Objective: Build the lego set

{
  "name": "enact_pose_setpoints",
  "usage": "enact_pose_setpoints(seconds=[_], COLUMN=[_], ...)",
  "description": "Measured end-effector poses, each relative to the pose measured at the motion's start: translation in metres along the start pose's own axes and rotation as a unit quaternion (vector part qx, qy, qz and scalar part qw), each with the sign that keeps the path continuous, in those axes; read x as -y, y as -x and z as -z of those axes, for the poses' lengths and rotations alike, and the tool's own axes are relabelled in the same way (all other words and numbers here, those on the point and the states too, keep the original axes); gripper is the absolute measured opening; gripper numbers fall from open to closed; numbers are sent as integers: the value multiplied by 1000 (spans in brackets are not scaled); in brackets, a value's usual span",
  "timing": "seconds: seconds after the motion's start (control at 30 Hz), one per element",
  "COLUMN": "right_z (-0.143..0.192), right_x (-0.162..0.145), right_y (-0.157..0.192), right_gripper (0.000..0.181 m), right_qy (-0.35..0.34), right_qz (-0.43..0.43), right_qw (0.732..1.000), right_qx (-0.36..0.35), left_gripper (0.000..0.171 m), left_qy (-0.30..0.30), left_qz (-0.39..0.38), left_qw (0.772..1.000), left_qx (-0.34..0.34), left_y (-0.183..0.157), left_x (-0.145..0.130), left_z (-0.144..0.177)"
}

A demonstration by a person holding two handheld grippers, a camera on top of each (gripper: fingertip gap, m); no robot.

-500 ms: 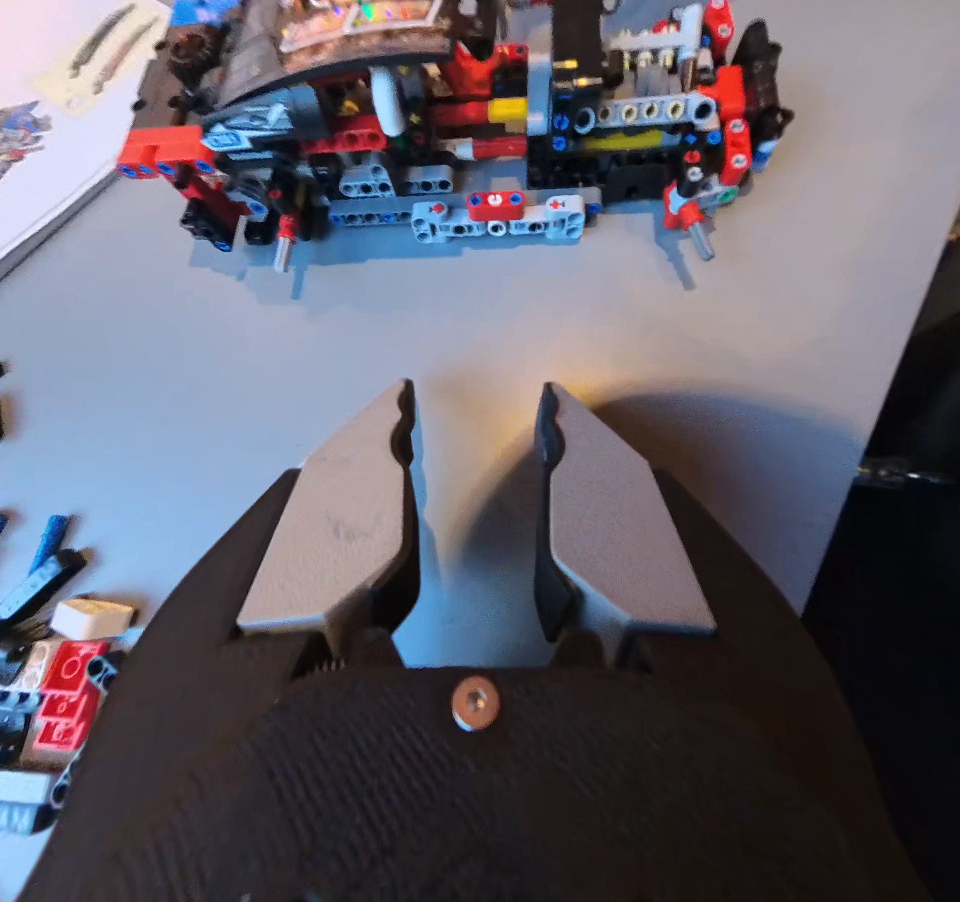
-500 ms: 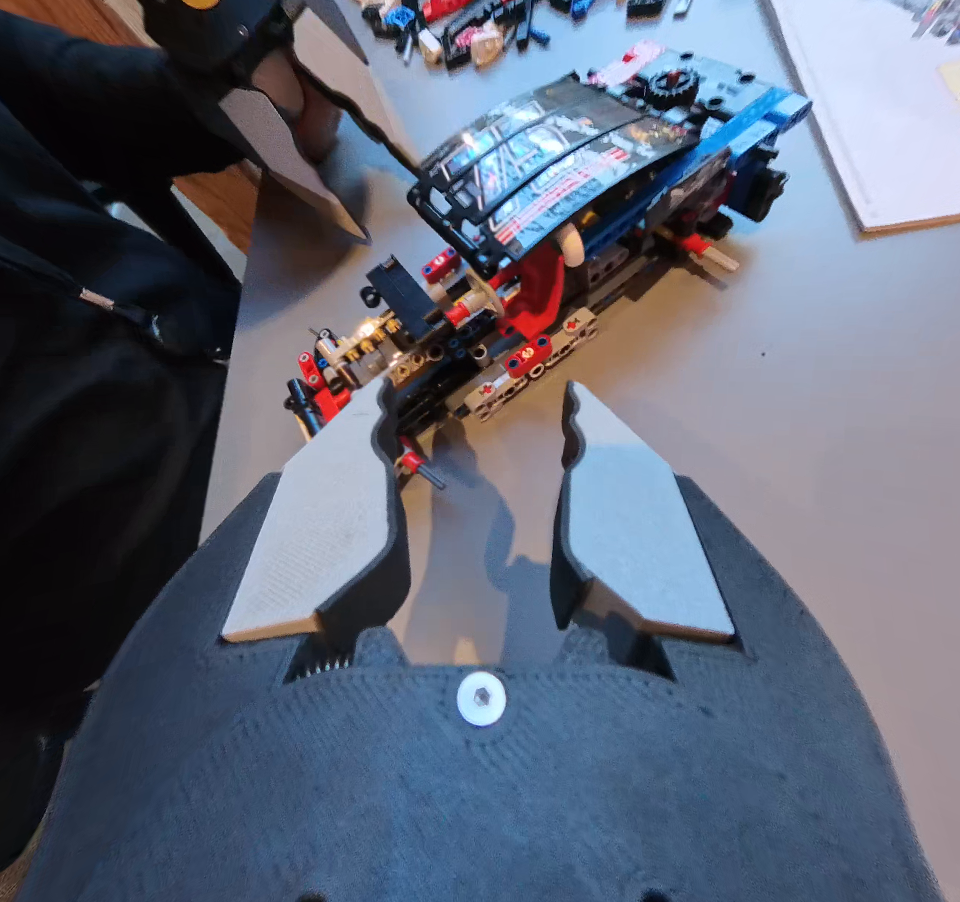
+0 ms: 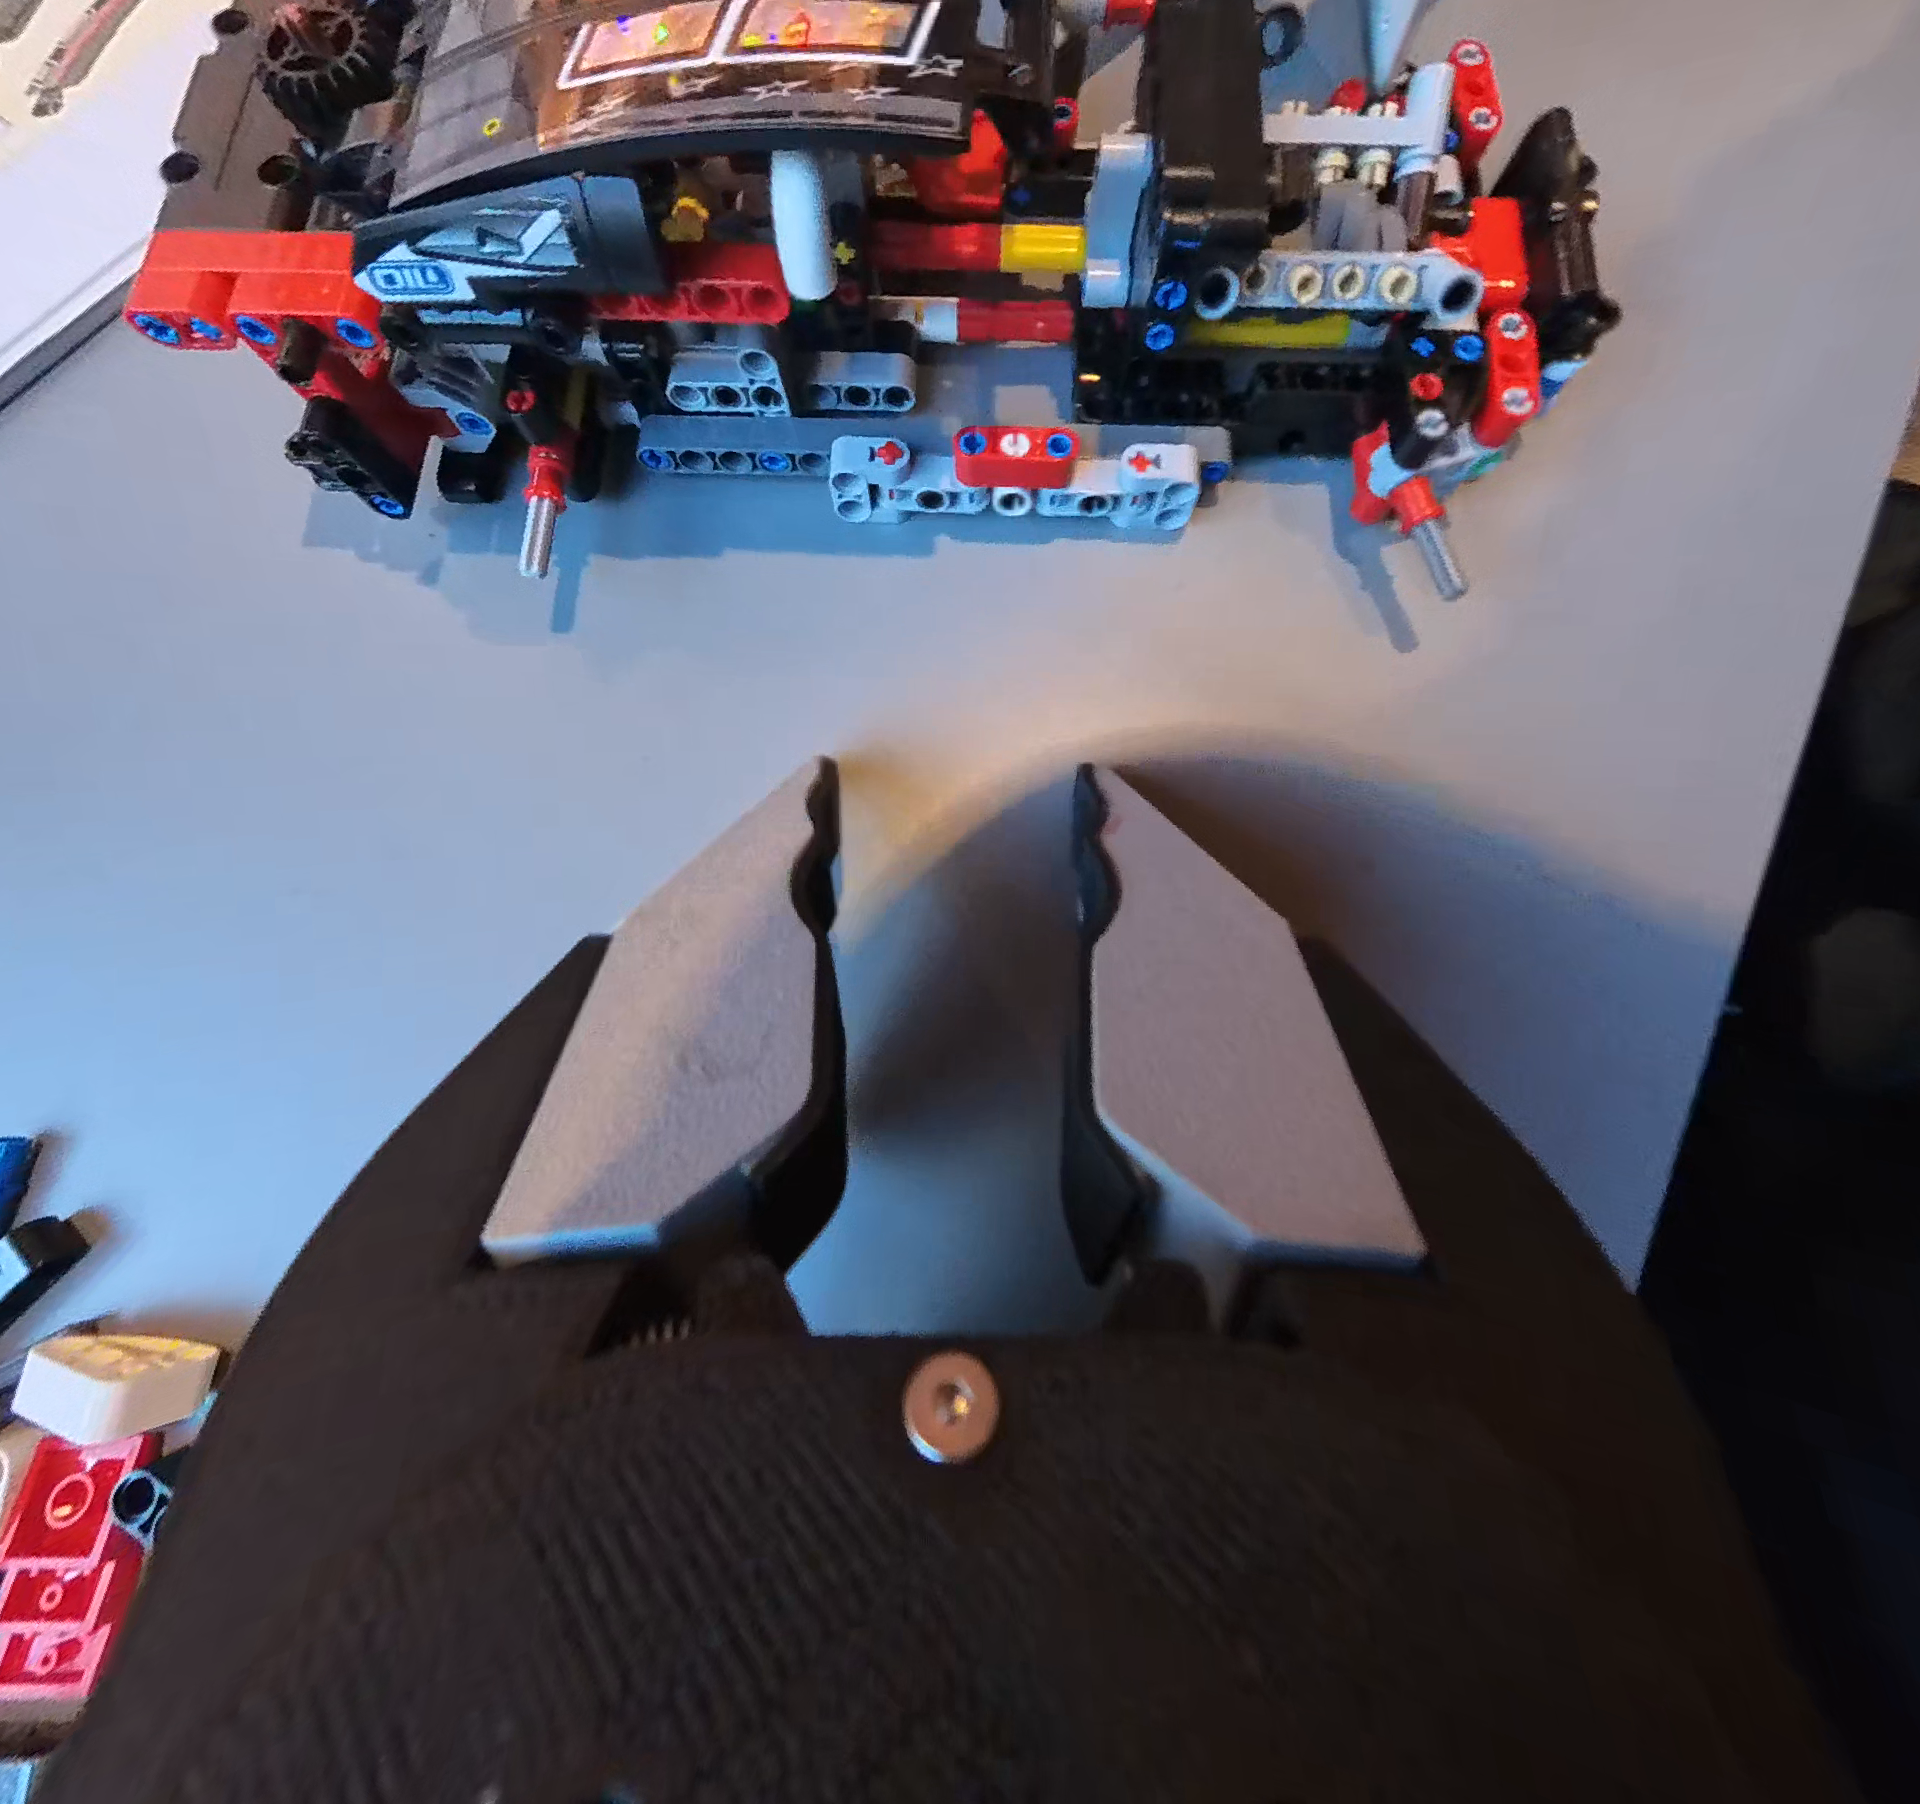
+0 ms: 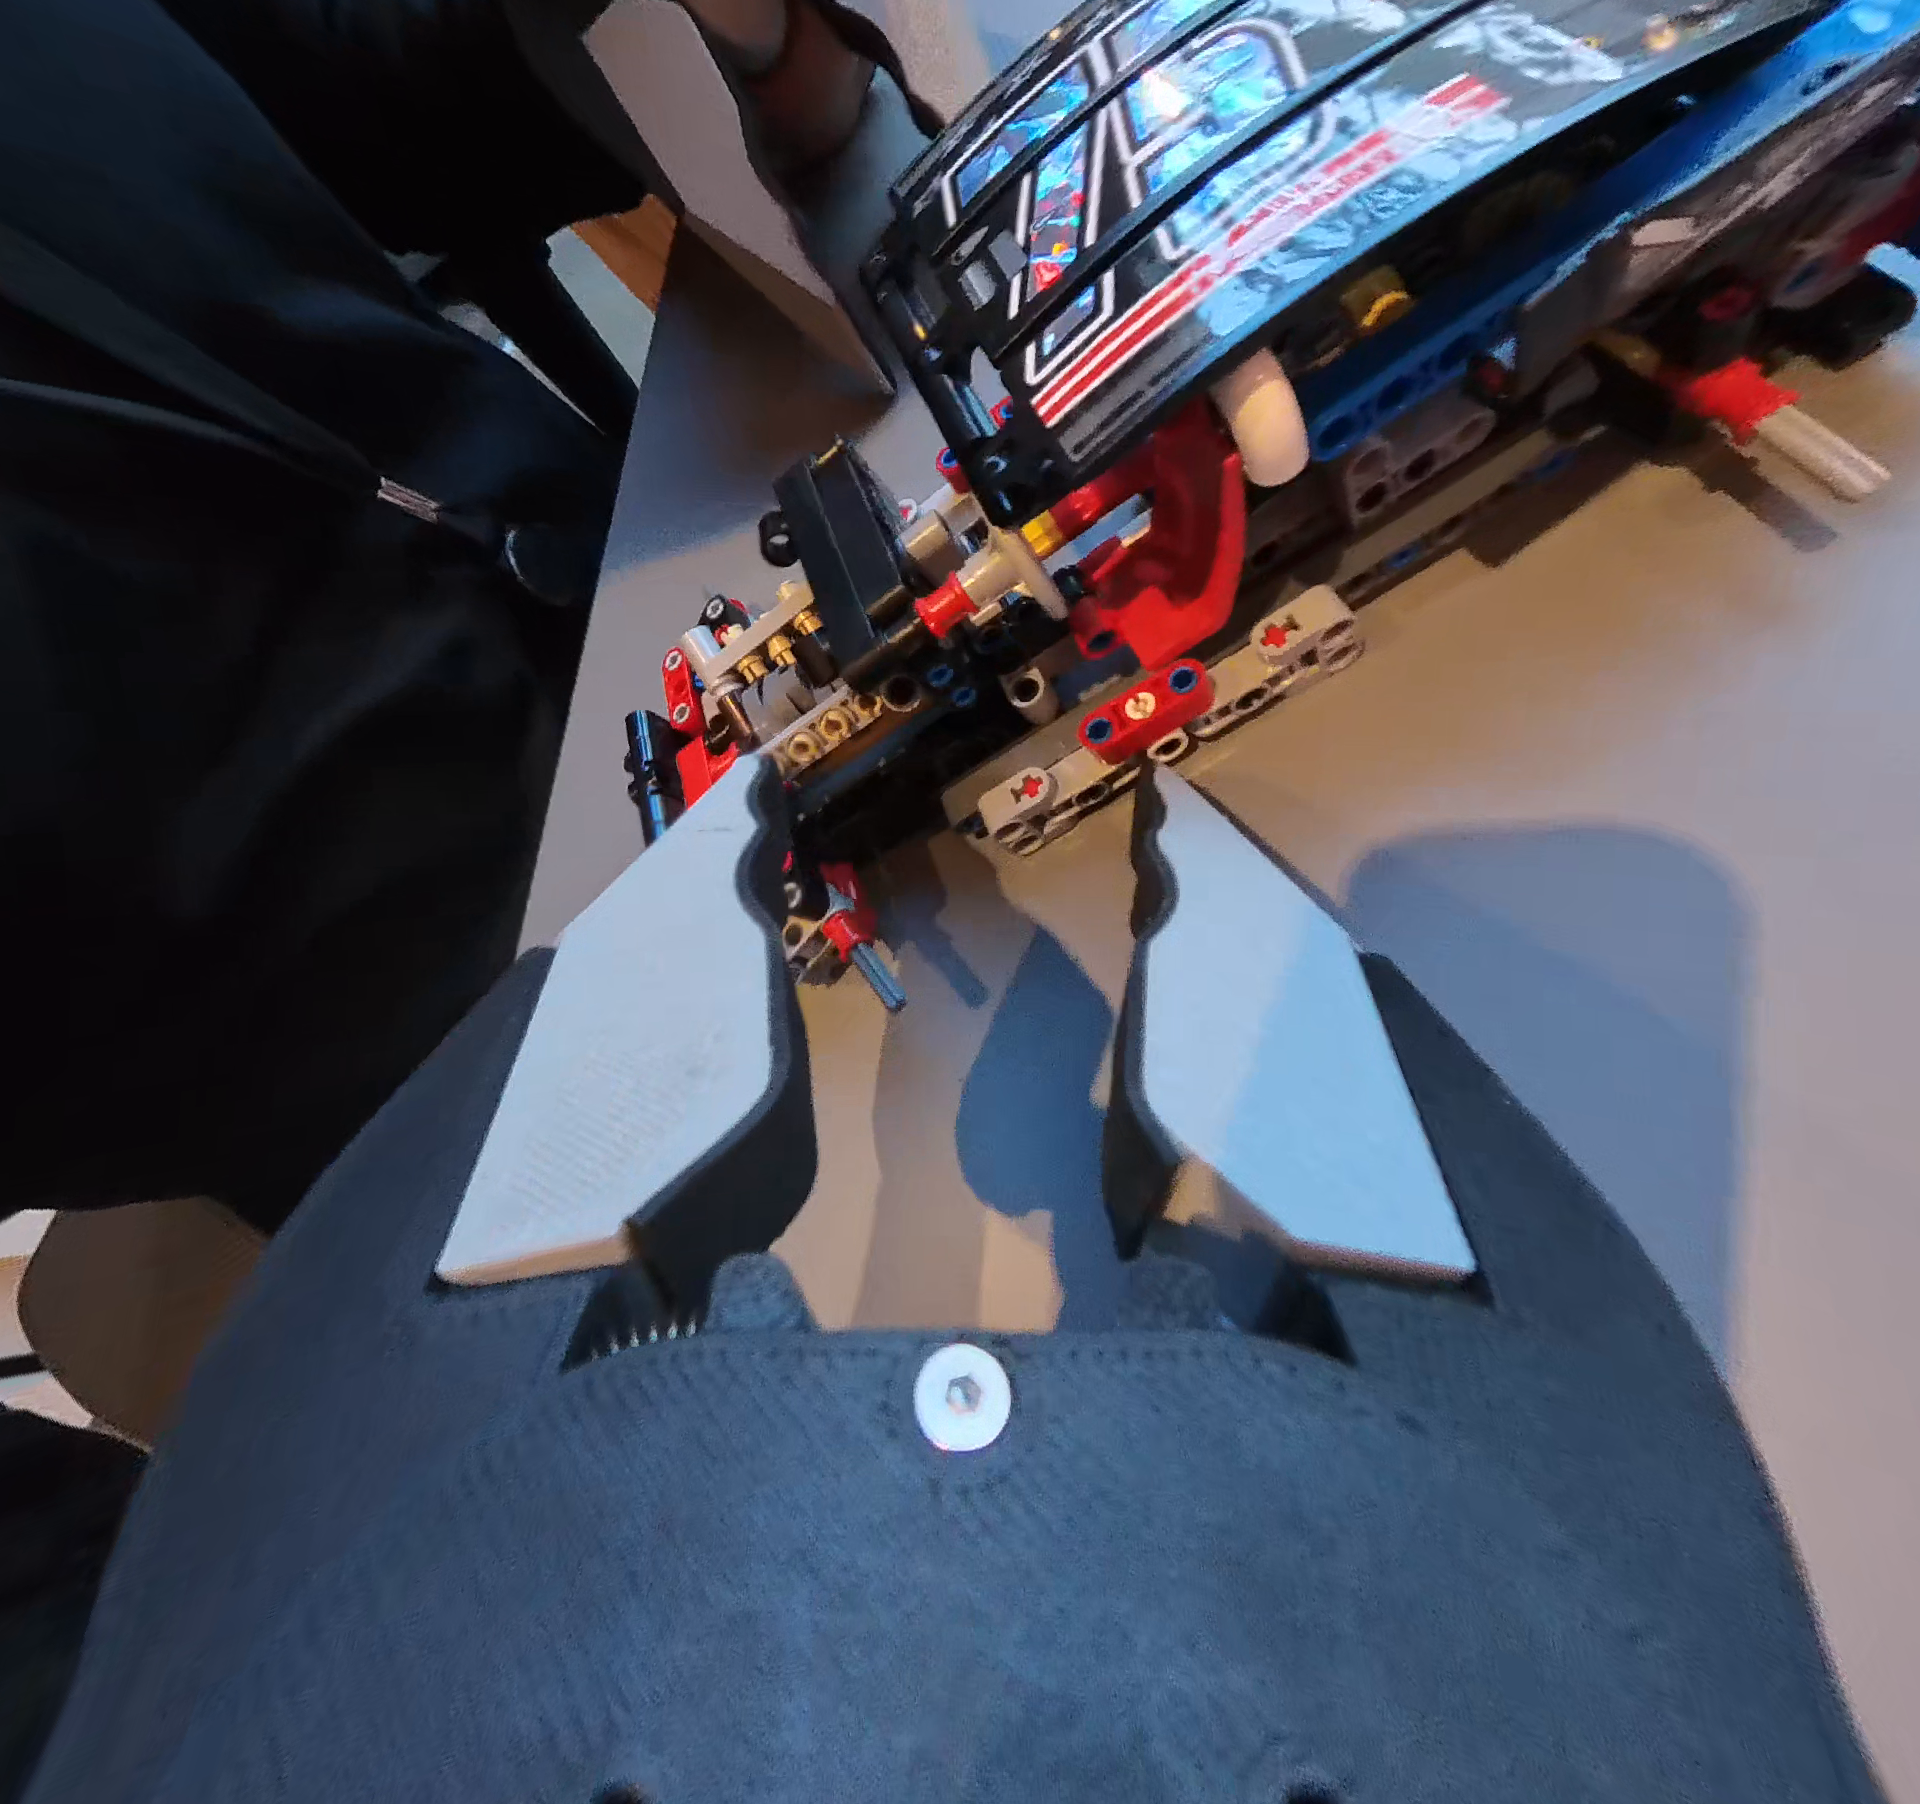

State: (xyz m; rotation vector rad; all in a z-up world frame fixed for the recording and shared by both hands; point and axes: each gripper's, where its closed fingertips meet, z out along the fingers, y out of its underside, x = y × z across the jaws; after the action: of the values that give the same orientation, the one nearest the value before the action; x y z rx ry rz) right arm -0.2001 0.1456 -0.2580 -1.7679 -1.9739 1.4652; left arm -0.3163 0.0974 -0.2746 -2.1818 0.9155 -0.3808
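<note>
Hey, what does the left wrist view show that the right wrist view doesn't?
Only the left wrist view shows loose pieces at the lower left and the instruction booklet at the upper left. Only the right wrist view shows the person's dark clothing. Both show the car model on the grey table, and each view's own open gripper.
</note>
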Motion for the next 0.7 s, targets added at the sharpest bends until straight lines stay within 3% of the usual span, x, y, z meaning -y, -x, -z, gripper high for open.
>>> enact_pose_setpoints(seconds=[0.17,0.27,0.5,0.57,0.7], right_z=[-18,-39,-101,-99,-47], right_x=[1,5,44,56,73], right_y=[19,33,60,73,47], right_gripper=[66,62,57,52,50], right_qy=[18,34,8,-1,-22], right_qz=[15,35,82,109,152], right_qw=[1000,999,997,994,984], right_qx=[20,19,12,18,-91], left_gripper=[39,42,44,47,55], left_qy=[2,25,28,32,-7], left_qz=[36,18,63,83,131], left_qw=[999,997,981,976,978], left_qx=[11,68,180,197,160], left_y=[13,36,82,81,42], left_x=[-2,-11,-22,-33,-42], left_z=[2,15,92,111,129])
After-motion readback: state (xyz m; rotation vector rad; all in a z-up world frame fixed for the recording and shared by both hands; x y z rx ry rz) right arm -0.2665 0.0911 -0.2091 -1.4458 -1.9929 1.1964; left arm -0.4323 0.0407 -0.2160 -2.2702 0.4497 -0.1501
